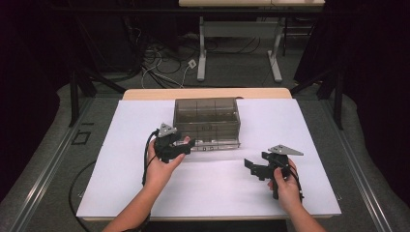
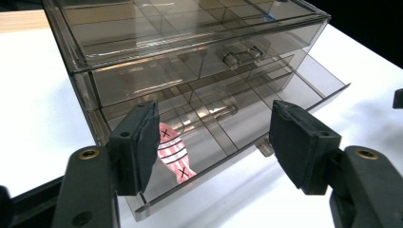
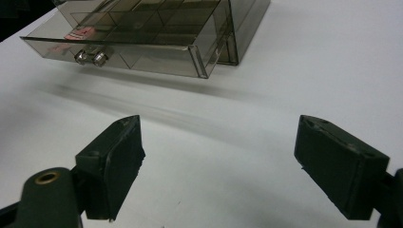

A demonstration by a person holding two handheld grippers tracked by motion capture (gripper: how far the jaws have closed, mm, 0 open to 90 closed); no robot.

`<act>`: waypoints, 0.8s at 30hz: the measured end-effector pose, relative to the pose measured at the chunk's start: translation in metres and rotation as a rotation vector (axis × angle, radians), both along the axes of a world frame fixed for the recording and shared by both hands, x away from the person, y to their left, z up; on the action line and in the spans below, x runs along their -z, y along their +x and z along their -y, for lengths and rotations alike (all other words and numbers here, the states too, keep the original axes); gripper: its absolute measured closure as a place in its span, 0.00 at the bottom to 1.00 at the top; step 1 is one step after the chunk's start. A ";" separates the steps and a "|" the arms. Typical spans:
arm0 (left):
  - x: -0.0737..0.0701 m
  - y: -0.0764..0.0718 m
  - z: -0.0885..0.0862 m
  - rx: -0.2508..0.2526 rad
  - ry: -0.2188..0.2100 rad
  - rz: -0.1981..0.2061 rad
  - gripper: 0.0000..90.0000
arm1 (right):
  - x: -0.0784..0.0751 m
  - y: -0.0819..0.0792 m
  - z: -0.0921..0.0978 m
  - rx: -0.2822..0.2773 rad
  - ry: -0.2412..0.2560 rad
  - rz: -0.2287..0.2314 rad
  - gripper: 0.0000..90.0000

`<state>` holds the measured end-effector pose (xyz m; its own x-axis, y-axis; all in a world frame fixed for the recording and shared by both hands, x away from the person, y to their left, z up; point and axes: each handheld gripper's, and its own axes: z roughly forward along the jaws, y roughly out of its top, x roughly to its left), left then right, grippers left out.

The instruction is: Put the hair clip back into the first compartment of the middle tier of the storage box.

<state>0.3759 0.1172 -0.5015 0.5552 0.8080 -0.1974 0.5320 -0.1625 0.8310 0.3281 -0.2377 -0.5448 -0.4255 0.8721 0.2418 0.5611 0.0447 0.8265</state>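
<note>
Fish, flat, pink with white stripes, in the near-left compartment of the pulled-out bottom drawer of a smoky clear-plastic cabinet on a white table. Left gripper, jaws apart, faces it; right gripper, jaws apart, hovers near right.

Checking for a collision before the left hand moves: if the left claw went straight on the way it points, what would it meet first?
Probably the pulled-out bottom drawer of the clear organiser: the open left claw aims at its divided compartments, near the pink striped fish. Depth is unclear.
</note>
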 end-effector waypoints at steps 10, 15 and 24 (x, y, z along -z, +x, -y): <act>-0.002 -0.007 0.000 0.021 0.005 0.004 0.35 | 0.000 0.000 -0.001 0.002 0.004 -0.001 0.18; -0.002 -0.010 0.000 0.027 0.010 0.003 0.35 | 0.000 0.000 -0.001 0.000 0.003 0.000 0.18; -0.001 -0.015 -0.001 0.033 -0.007 -0.014 0.35 | 0.000 0.000 -0.001 0.003 -0.001 -0.004 0.18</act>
<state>0.3612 0.1187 -0.5001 0.5787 0.7877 -0.2112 0.5381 -0.1742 0.8247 0.3283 -0.2371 -0.5452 -0.4221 0.8735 0.2424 0.5643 0.0439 0.8244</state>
